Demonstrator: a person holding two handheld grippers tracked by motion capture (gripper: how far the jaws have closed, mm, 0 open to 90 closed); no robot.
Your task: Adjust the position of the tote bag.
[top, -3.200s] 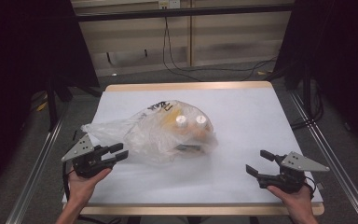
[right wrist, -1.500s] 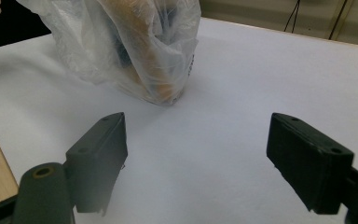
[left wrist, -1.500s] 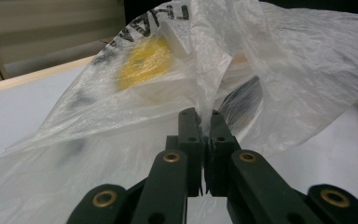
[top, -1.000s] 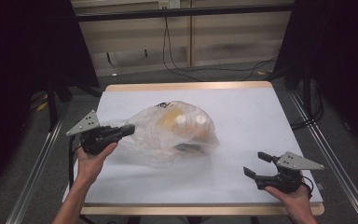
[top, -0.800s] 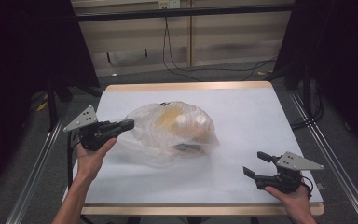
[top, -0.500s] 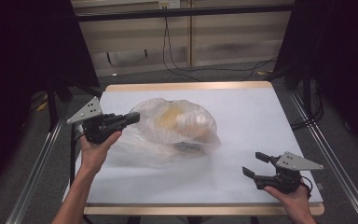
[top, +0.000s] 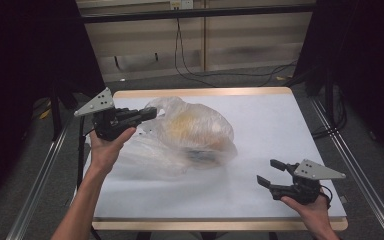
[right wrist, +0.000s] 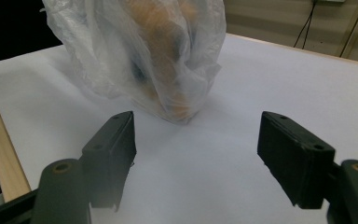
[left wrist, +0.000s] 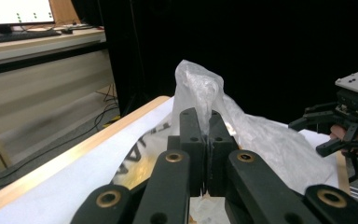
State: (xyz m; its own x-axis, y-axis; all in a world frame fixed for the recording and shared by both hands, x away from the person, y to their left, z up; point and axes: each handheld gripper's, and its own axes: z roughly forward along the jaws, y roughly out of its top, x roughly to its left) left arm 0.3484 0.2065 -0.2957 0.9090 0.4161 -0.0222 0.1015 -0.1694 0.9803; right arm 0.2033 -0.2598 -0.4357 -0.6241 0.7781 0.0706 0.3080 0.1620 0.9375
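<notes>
You've got the left gripper point(top: 147, 114) pinched on the plastic bag point(top: 195, 132) mid-table, probably to lift its neck, while your right gripper point(top: 272, 172) waits wide apart nearby, holding nothing.

Lab recording bay, black curtains point(top: 25, 75), loose floor cables point(top: 195, 65), monitor point(left wrist: 16, 10) on a bench

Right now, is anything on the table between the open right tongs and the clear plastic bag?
Nothing visible. Bare white table surface lies between the right tongs and the clear plastic bag with orange contents; the left tongs already pinch its top.
</notes>
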